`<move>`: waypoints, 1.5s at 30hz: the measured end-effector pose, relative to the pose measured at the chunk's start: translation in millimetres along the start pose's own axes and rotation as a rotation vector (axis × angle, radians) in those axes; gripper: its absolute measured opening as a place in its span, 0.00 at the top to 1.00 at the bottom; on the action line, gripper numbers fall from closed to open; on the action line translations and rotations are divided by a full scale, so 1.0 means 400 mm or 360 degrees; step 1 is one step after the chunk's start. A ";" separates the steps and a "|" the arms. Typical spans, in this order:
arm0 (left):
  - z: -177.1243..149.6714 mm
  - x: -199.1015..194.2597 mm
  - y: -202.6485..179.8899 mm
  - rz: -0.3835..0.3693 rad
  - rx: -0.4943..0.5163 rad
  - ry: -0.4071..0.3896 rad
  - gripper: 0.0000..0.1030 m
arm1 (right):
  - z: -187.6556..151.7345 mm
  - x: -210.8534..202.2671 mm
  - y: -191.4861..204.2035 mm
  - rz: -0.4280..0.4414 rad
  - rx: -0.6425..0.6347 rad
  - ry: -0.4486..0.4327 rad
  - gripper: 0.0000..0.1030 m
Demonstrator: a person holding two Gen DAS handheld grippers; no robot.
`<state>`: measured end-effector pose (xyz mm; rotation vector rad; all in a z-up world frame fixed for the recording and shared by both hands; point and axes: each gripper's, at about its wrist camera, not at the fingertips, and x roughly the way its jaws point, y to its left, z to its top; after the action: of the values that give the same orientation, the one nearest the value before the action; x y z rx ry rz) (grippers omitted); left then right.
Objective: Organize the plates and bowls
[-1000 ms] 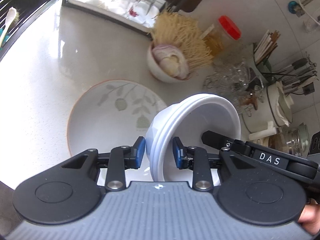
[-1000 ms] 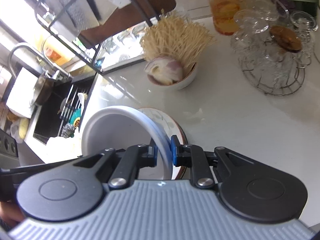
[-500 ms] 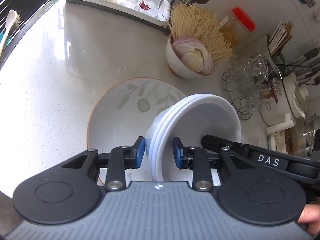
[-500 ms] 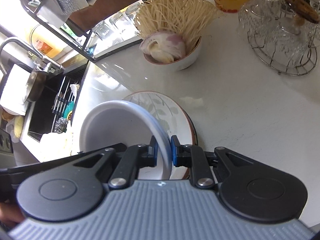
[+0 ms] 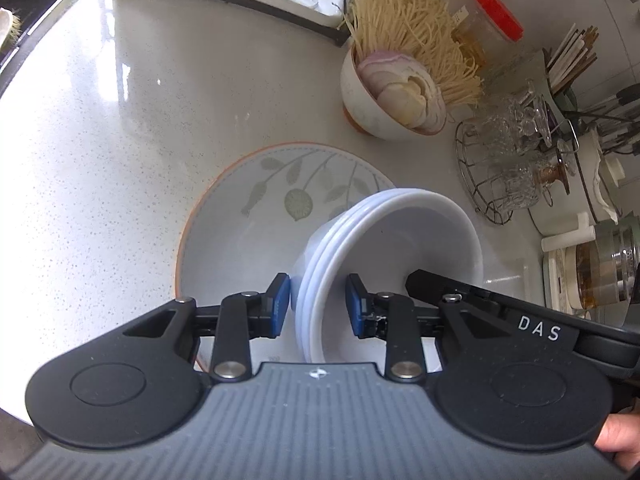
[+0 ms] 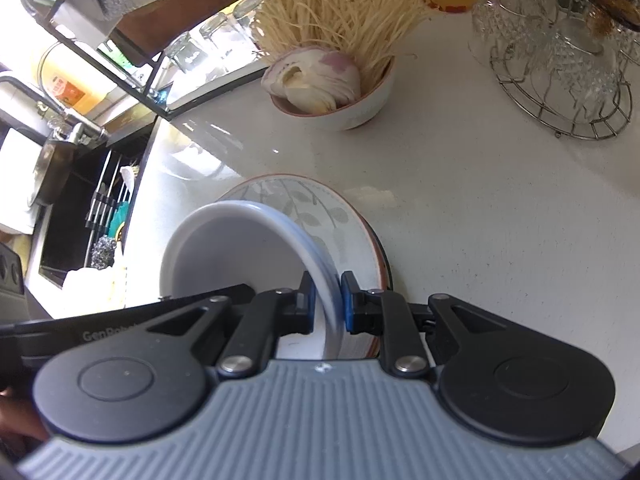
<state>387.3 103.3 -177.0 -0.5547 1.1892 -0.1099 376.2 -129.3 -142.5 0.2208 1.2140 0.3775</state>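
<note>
A stack of white bowls sits low inside a leaf-patterned plate with an orange rim on the white counter. My left gripper straddles the stack's near rim with small gaps beside both blue pads, so it is open. My right gripper is shut on the opposite rim of the white bowls, over the leaf-patterned plate. The other gripper's black body shows inside the bowl in each view.
A bowl of onion slices and noodles stands behind the plate. A wire rack of glassware is to the right, with a red-lidded jar and a utensil holder. A sink lies left.
Both grippers lowered the bowl stack toward the plate. The left gripper's pads have opened slightly off the rim. The right stays clamped.
</note>
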 end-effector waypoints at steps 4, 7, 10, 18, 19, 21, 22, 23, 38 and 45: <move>0.015 0.004 0.016 -0.0037 -0.0025 0.0038 0.51 | -0.010 0.000 0.001 -0.0059 0.0047 -0.0032 0.83; 0.025 0.001 0.014 -0.0030 0.0043 0.0029 0.44 | -0.018 -0.002 -0.005 -0.0074 0.0104 -0.0059 0.78; 0.030 -0.003 0.013 -0.0052 0.0092 0.0041 0.42 | -0.028 -0.012 -0.006 -0.0099 0.0140 -0.0086 0.73; 0.030 -0.047 0.002 -0.0024 0.0214 -0.0026 0.42 | -0.038 -0.047 0.004 -0.0129 0.0174 -0.0197 0.72; 0.030 -0.058 0.001 -0.0026 0.0220 -0.0042 0.42 | -0.038 -0.053 0.004 -0.0130 0.0178 -0.0212 0.72; 0.032 -0.081 0.000 -0.0056 0.0220 -0.0076 0.42 | -0.040 -0.068 0.002 -0.0118 0.0183 -0.0244 0.72; 0.034 -0.093 -0.002 -0.0059 0.0225 -0.0094 0.42 | -0.039 -0.076 0.002 -0.0112 0.0180 -0.0261 0.72; 0.035 -0.105 -0.006 -0.0051 0.0240 -0.0116 0.42 | -0.037 -0.086 0.002 -0.0108 0.0176 -0.0283 0.72; -0.029 -0.329 -0.147 0.0031 0.0393 -0.0506 0.42 | -0.049 -0.296 0.002 -0.0015 0.0048 -0.0616 0.72; -0.119 -0.426 -0.205 0.0060 0.0414 -0.0616 0.42 | -0.108 -0.398 0.005 0.0082 -0.0014 -0.0701 0.72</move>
<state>295.8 78.0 -6.7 -0.3056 0.7923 -0.1168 287.6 -192.3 -18.2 0.3102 0.7740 0.3562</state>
